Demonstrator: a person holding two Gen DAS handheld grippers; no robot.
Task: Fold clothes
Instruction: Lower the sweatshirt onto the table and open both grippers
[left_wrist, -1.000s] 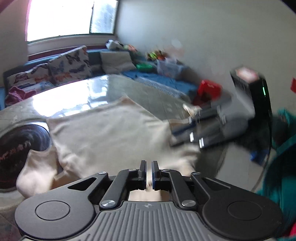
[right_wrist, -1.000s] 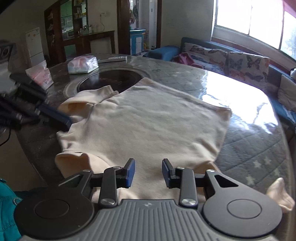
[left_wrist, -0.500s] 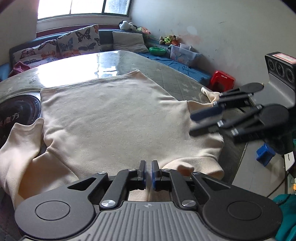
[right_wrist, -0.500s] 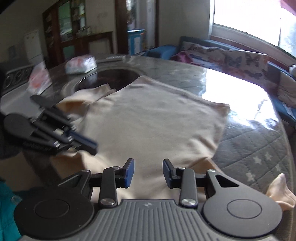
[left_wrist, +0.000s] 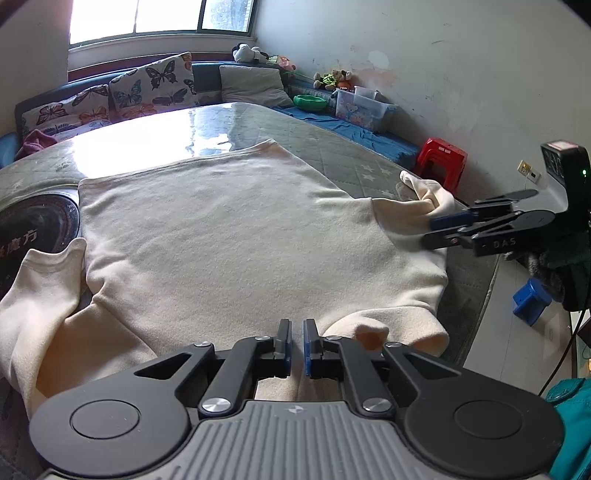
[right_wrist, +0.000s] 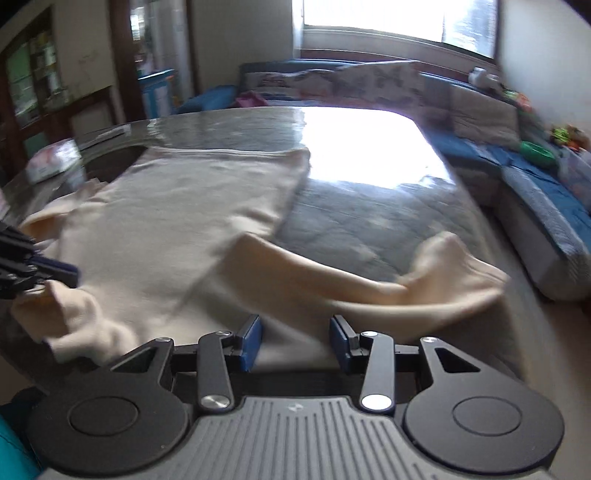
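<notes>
Left tongs (left_wrist: 297, 341): nearly clenched, seemingly empty, over the neckline.
Right tongs (right_wrist: 294, 343): spread wider than a second ago, swung toward the right sleeve (right_wrist: 406, 284) (picture blurred).
Cream sweater (left_wrist: 236, 240): flat on the table (left_wrist: 332, 147).
Meaning: sleeve fold is probably next.

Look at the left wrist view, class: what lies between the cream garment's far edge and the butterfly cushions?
In the left wrist view, only bare, glossy table lies between the cream garment and the butterfly cushions, reflecting window light.
</notes>
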